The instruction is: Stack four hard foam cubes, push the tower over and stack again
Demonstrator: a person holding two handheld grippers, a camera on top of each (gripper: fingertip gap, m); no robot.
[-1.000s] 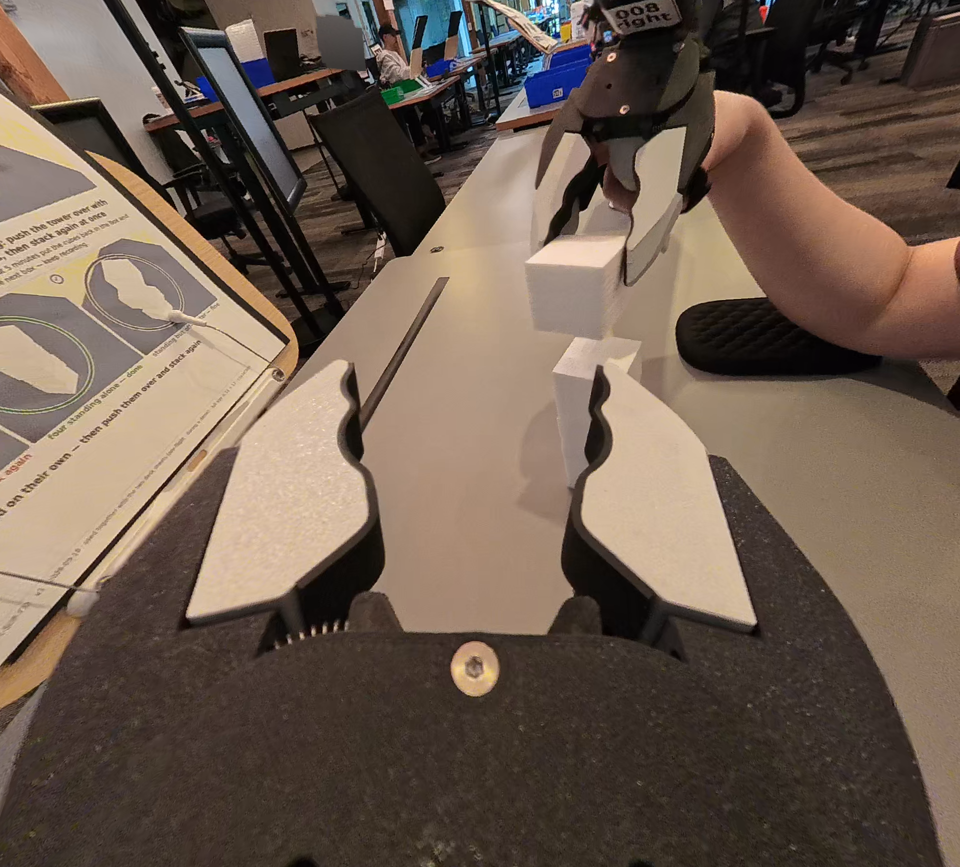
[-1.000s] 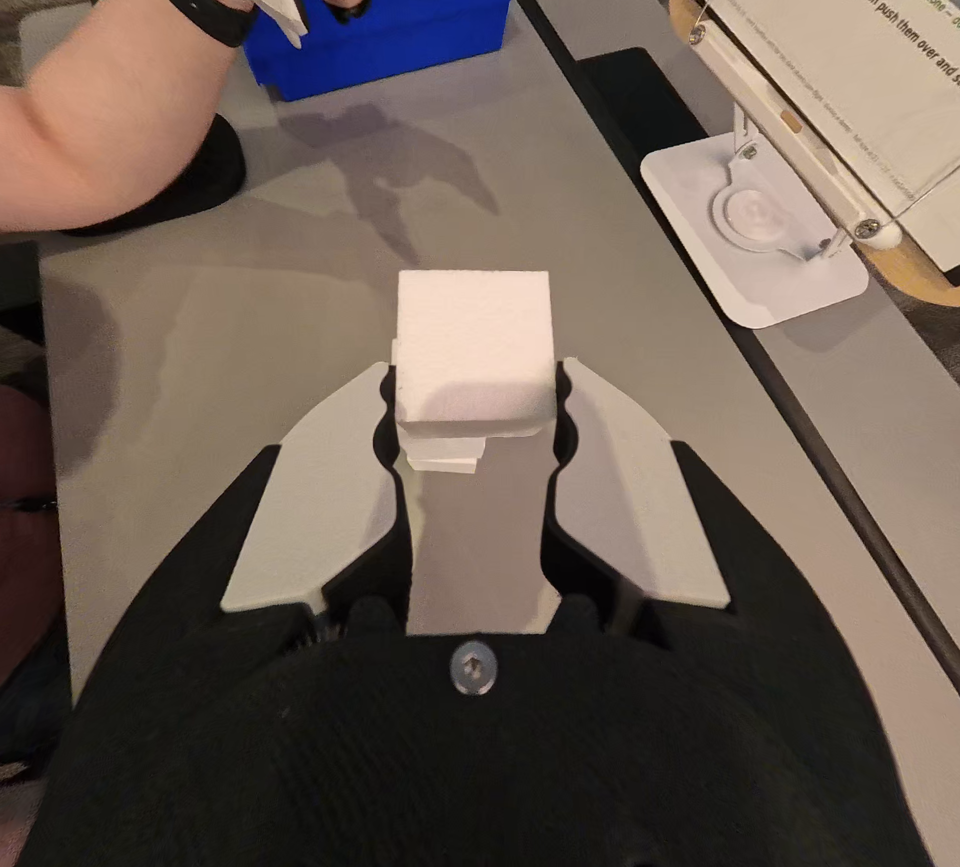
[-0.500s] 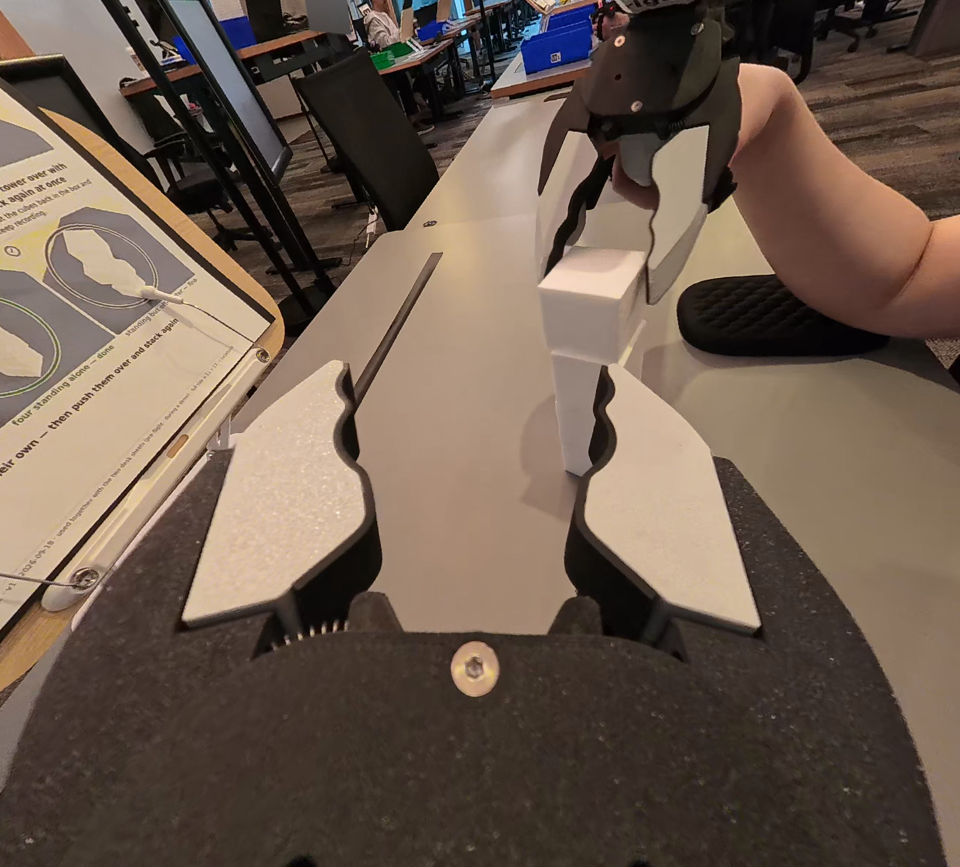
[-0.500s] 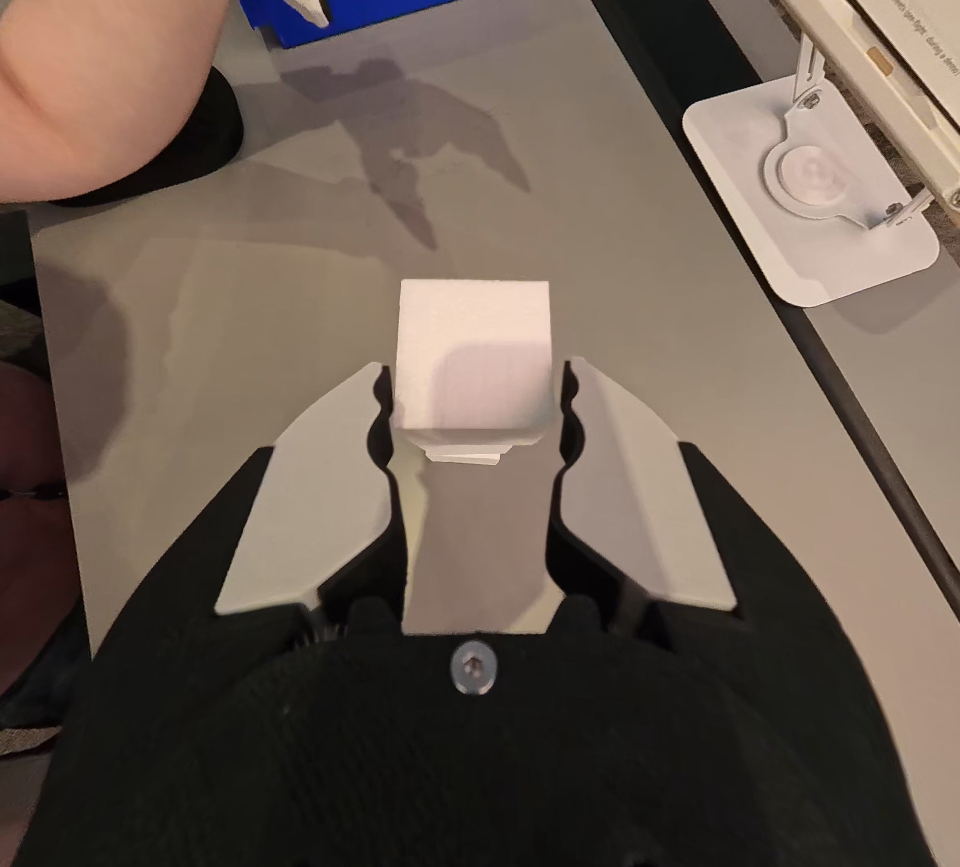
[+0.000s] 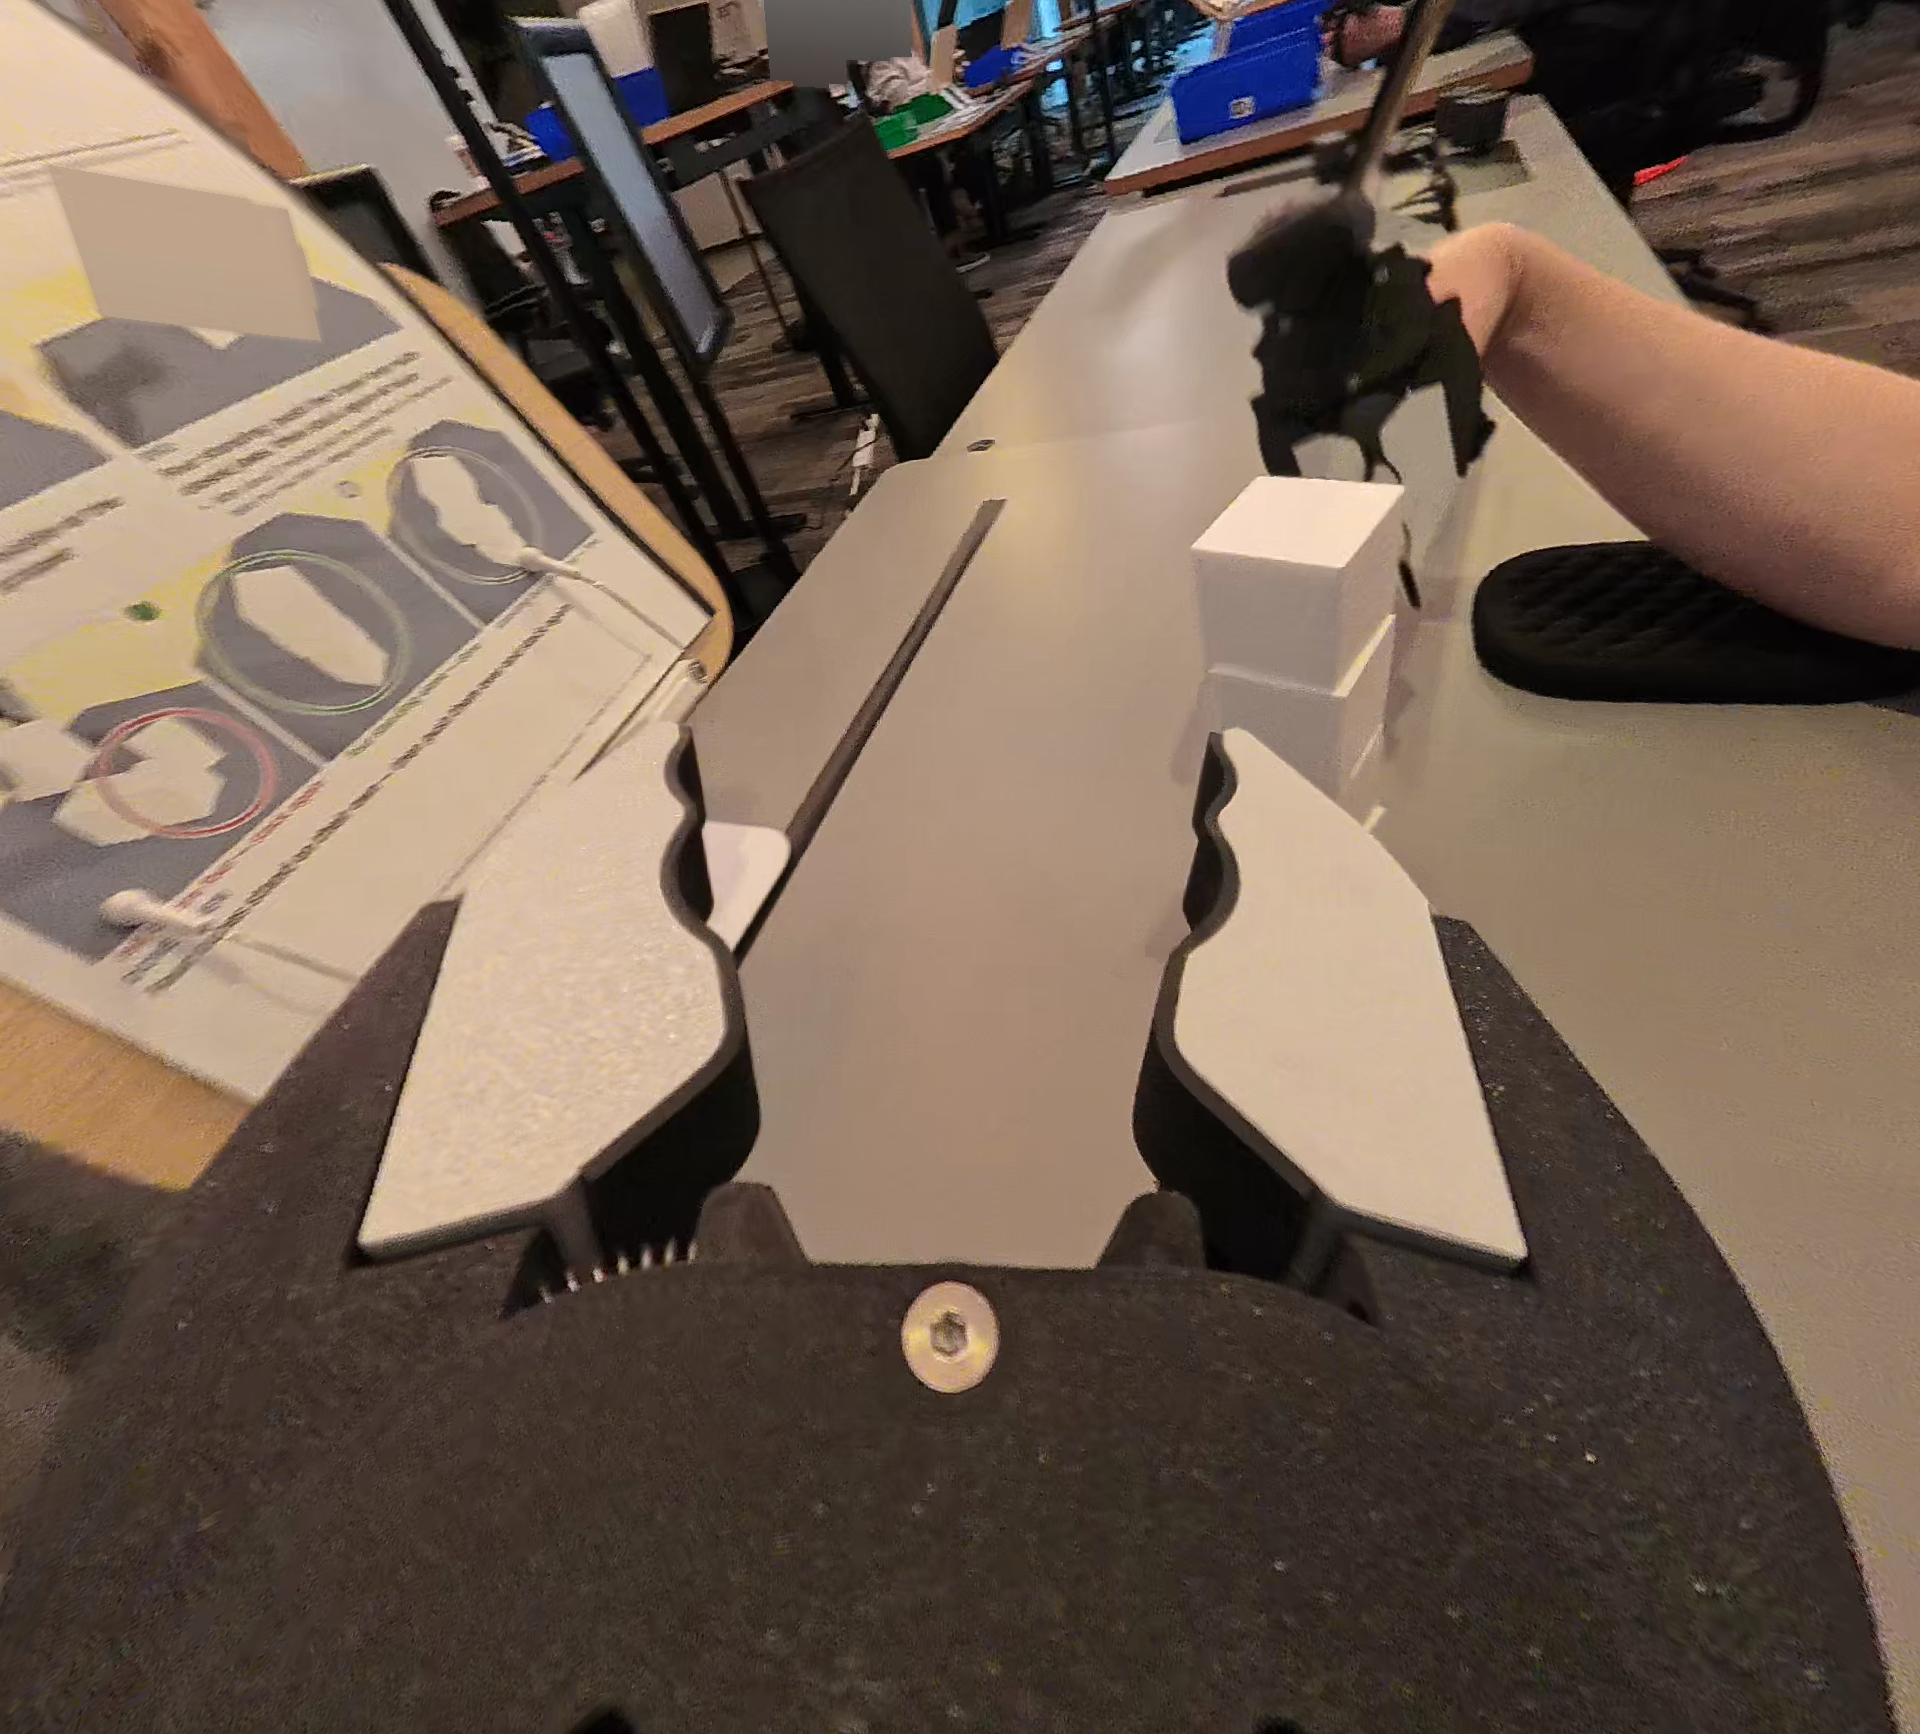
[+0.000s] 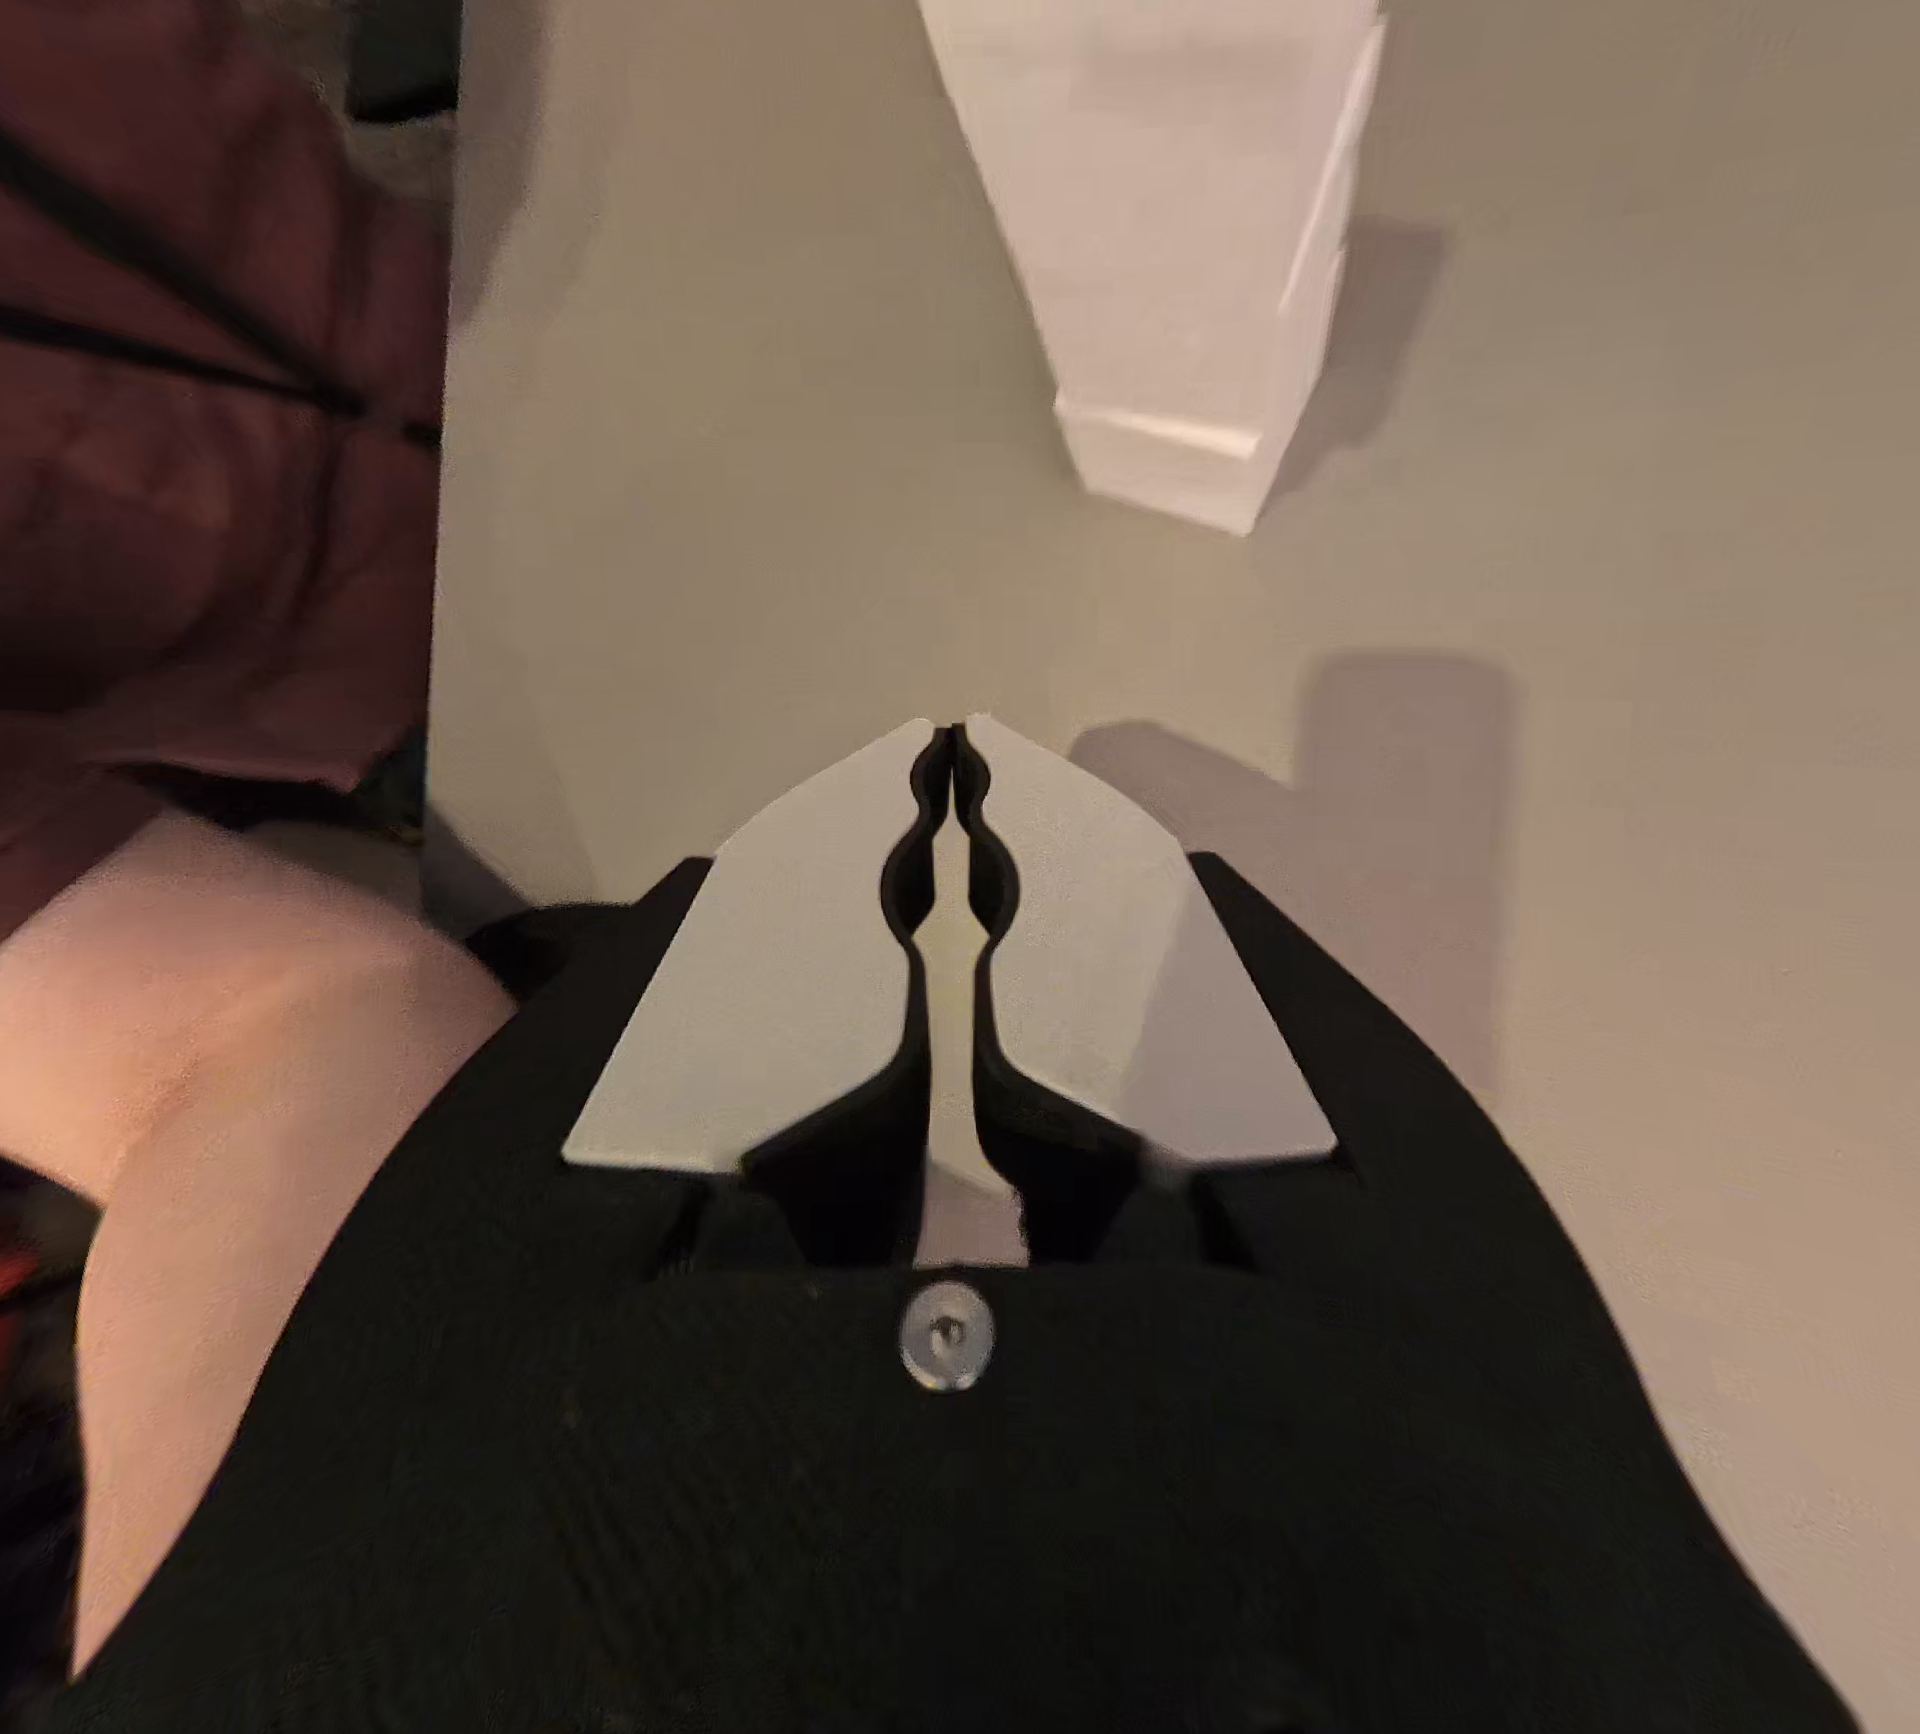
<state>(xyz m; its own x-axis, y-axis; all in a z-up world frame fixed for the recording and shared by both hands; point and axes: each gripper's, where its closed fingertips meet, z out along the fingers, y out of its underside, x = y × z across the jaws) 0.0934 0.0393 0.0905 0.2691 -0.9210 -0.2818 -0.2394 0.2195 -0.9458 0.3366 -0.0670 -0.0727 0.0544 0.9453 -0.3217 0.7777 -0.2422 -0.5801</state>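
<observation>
Left wrist view. Left gripper (image 5: 951,863) low over the grey table (image 5: 1558,1009), jaws wide apart and empty. Tower of white foam cubes (image 5: 1294,635) upright on the table, just beyond the right finger and a little to the right of it, not touching it. Top cube (image 5: 1299,578) a bit turned against the cube under it, so corners overhanging. Lower part of the tower hidden behind the finger, so number of cubes not countable here. Behind the tower, right gripper (image 5: 1351,354) blurred, above the top cube and apart from it. Black wrist pad (image 5: 1662,624) to the right, under the forearm. Instruction board (image 5: 260,593) on a stand to the left.

Right wrist view. Right gripper (image 6: 954,734) with jaws closed together, tips nearly touching, nothing between them. Tower (image 6: 1153,157) seen steeply from above, standing free on the table, well ahead of the tips. Blurred picture, joints between cubes hard to count.

Judgement: stacking probably complete, push-over next. Risks from here: a push too high, only the twisted top cube sliding off and the rest standing; a push too hard, light cubes bouncing far, maybe off the table edge or against the board stand; open left fingers so near, an accidental knock before the intended push.
</observation>
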